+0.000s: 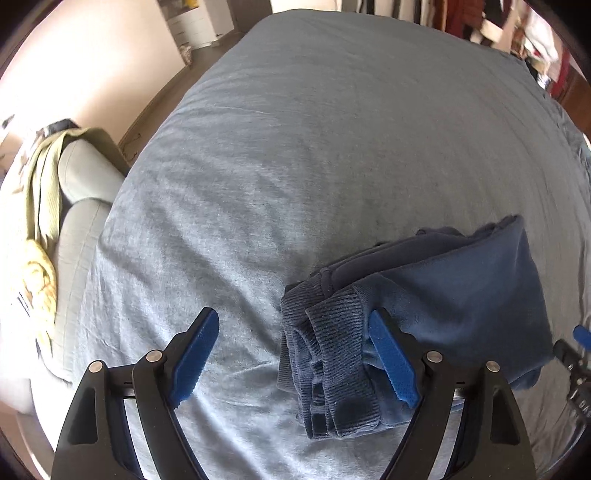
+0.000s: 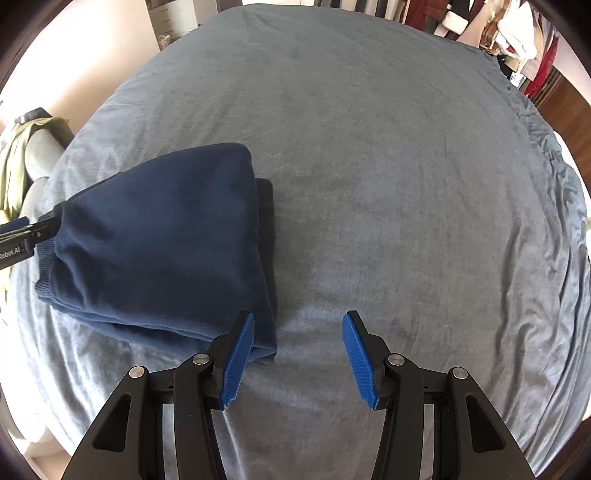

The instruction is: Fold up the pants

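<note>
The dark blue pants point(image 1: 443, 302) lie folded into a thick bundle on the grey-blue bedspread point(image 1: 295, 147). In the left wrist view my left gripper point(image 1: 295, 325) is open, its right finger resting at the ribbed cuff end point(image 1: 332, 362) of the bundle. In the right wrist view the pants point(image 2: 159, 240) lie at the left. My right gripper point(image 2: 299, 325) is open and empty, its left finger just over the bundle's near right corner. The left gripper's tip point(image 2: 22, 229) shows at the bundle's far left side.
A grey armchair point(image 1: 85, 192) with yellow-green cloth point(image 1: 40, 206) draped on it stands left of the bed. Hanging clothes point(image 2: 517, 37) and clutter line the far right. White drawers point(image 1: 192, 22) stand at the far left wall.
</note>
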The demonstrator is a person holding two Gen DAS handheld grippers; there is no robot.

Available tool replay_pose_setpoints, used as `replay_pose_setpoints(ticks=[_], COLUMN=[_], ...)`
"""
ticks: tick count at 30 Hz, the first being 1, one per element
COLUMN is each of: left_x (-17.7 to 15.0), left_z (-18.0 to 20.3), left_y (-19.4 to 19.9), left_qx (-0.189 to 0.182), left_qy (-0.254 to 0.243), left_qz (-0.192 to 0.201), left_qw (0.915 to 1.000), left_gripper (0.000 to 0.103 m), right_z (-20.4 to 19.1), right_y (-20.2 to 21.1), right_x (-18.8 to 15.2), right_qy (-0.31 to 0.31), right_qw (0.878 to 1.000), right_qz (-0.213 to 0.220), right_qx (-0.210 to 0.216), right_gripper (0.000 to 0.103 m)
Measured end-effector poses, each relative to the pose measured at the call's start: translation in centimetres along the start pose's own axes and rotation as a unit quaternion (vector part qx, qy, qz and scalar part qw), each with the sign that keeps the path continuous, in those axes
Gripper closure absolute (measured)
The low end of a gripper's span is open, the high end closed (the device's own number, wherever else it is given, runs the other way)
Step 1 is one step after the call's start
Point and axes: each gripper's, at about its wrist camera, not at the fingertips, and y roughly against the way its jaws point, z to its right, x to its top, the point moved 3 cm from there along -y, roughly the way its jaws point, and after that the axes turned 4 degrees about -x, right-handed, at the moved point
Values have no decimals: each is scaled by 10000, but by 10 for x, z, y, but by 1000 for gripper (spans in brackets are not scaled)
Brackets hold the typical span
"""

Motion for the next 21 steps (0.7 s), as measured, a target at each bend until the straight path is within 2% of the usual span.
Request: replay_pose_setpoints(ticks=[4, 8, 12, 16, 17, 18, 20, 21], left_x=[-3, -16, -41, -71, -81, -92, -107, -116], left_z=[0, 8, 27, 54, 62, 70, 84, 91], left_y=[23, 69, 118, 160, 170, 178, 189, 194], left_qx=[127, 341, 311, 143, 79, 6, -138, -204], left_qy=[21, 58, 204, 362, 424, 486, 617, 690], left_qz=[300, 874, 1292, 1633, 1726, 1798, 1897, 1933], left_qw=[9995, 9956, 9909, 9858, 9840, 9825, 9798, 9785], left_gripper=[21, 21, 21, 14, 13, 12, 9, 7], right_z=[1, 13, 34, 56, 64, 72, 86, 94], right_y=[3, 13, 37, 69, 79, 90, 107, 117], right_x=[-1, -5, -11, -23, -26, -32, -40, -47], right_qy=[36, -46, -14, 143, 176, 208, 210, 216], right_qw=[10000, 9999, 9985, 9946, 9931, 9912, 9875, 9844], right_qz=[22, 82, 542, 1018, 1143, 1276, 1530, 1712], right_qx=[-42, -128, -25, 155, 216, 278, 331, 334], right_gripper=[53, 53, 53, 53, 47, 33, 26, 26])
